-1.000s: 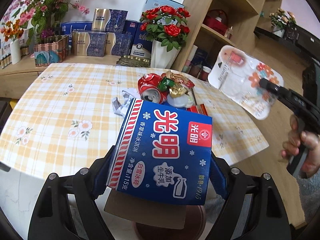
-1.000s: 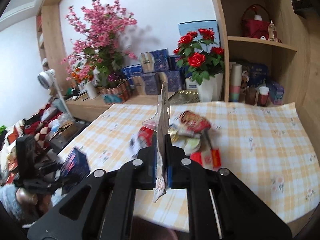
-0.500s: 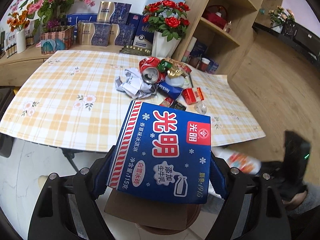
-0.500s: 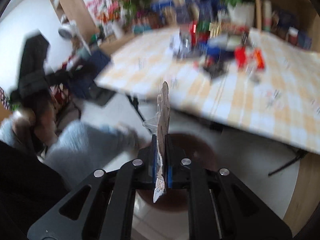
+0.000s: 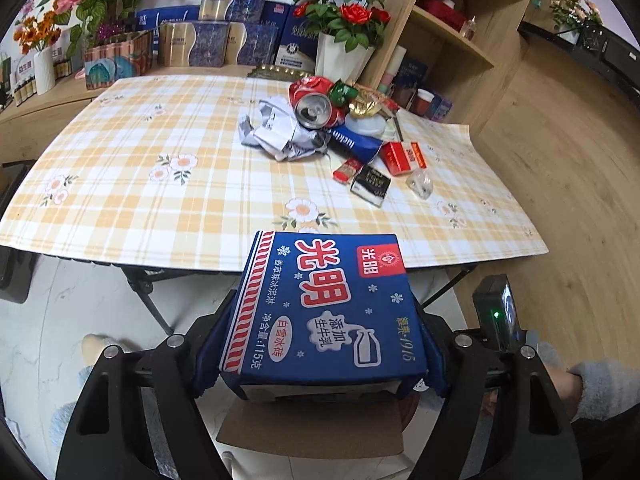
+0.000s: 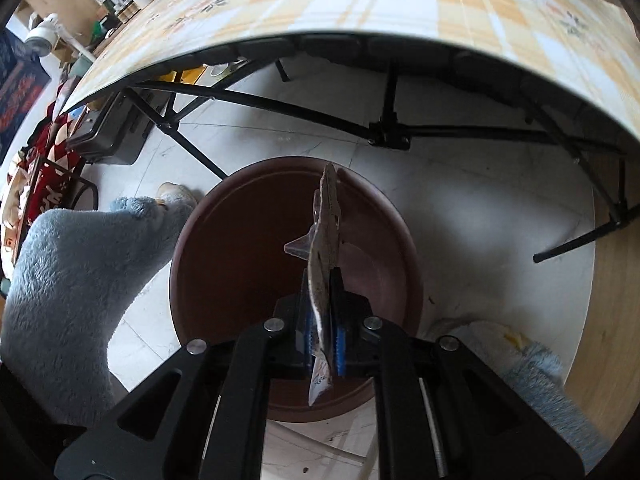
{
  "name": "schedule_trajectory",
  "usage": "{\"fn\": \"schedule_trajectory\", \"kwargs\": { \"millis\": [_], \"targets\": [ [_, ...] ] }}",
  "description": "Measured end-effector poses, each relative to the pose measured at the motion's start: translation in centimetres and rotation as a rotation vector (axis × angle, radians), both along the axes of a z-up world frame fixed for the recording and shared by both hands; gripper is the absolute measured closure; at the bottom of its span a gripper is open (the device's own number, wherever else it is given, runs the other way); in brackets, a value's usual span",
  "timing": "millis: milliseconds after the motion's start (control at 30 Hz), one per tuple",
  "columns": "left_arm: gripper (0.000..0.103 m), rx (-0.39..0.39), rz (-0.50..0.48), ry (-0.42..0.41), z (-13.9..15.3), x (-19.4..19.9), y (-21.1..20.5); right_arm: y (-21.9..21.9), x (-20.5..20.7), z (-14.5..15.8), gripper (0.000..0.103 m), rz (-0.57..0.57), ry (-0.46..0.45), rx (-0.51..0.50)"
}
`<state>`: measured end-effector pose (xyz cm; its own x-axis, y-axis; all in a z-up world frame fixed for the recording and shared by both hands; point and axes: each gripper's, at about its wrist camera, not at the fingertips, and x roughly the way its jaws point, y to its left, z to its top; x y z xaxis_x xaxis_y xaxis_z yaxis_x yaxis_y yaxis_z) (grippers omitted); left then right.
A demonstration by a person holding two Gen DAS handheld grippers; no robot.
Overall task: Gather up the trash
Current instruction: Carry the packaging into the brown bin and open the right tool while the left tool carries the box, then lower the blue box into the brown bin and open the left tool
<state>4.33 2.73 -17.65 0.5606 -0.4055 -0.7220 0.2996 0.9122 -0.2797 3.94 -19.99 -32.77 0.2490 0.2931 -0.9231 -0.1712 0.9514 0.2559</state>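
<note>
Blue cardboard carton [image 5: 326, 312] clamped in left gripper [image 5: 320, 344], thin crinkled packet [image 6: 325, 248] pinched edge-on by right gripper [image 6: 321, 340], above round brown bin [image 6: 224, 248]

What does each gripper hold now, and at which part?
The left gripper clamps the blue carton by its two side walls. The right gripper pinches the flat plastic package near its lower edge.

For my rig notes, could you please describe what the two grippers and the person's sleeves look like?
Both the left gripper and the right gripper are matte black with triangular cut-outs, silver screw heads and blue finger pads. The sleeve is fuzzy grey-blue fleece.
</note>
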Motion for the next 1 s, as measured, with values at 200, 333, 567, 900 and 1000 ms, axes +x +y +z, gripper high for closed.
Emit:
{"fn": "schedule_trajectory", "kwargs": {
  "millis": [200, 333, 567, 900, 1000],
  "targets": [
    [0.027, -0.013, -0.019, 0.019, -1.0, 0.2, -0.3, -1.6, 0.2, 1.3, 0.044, -0.047, -0.044, 0.037],
    [0.027, -0.007, -0.051, 0.016, -1.5, 0.2, -1.0, -2.9, -0.3, 3.3, 0.019, -0.101, -0.150, 0.068],
    [0.027, 0.092, -0.192, -0.039, -4.5, -0.1, -4.1, -5.8, -2.0, 5.0, 0.006, -0.252, -0.325, 0.006],
    [0.027, 0.175, -0.302, 0.066, -11.0, 0.0, -7.2, -8.9, -2.1, 4.2, 0.006, -0.405, -0.303, 0.002],
    [0.027, 0.175, -0.300, 0.102, -12.0, 0.5, -7.1, -8.8, -2.1, 4.0, 0.006, -0.403, -0.293, -0.006]
  ]
}}
